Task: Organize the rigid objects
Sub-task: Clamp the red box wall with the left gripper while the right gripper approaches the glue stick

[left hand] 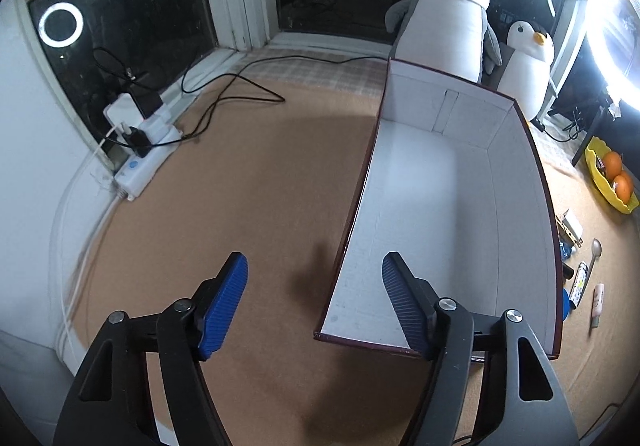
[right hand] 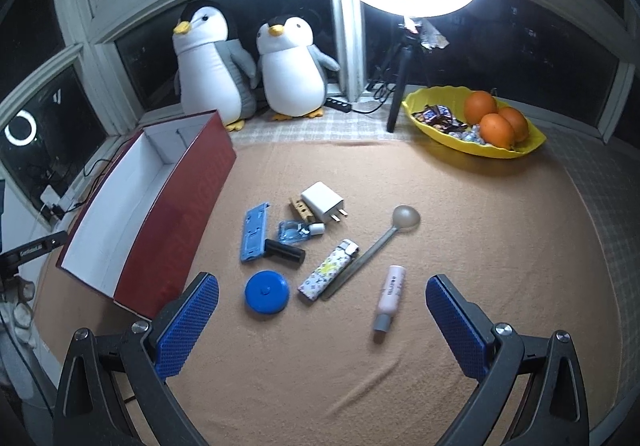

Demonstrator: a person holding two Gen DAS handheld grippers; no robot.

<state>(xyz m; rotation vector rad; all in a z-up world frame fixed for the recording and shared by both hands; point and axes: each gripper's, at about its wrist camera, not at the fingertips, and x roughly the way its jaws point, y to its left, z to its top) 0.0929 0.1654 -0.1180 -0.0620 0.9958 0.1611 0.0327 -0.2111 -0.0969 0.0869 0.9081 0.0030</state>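
Note:
A red box (right hand: 176, 213) with a white inside (left hand: 440, 205) stands open and empty on the tan mat. To its right lie small items: a blue round disc (right hand: 267, 292), a patterned lighter (right hand: 328, 274), a pink tube (right hand: 390, 296), a grey spoon (right hand: 376, 246), a white charger plug (right hand: 323, 201), a blue flat holder (right hand: 253, 232), a black cylinder (right hand: 285, 252) and a small blue bottle (right hand: 298, 233). My left gripper (left hand: 314, 288) is open over the box's near left wall. My right gripper (right hand: 322, 310) is open and empty above the mat, just before the items.
Two plush penguins (right hand: 212, 65) stand behind the box by the window. A yellow bowl (right hand: 472, 121) with oranges and sweets sits back right, beside a ring light on a tripod (right hand: 400, 85). A power strip with cables (left hand: 140, 153) lies along the left window sill.

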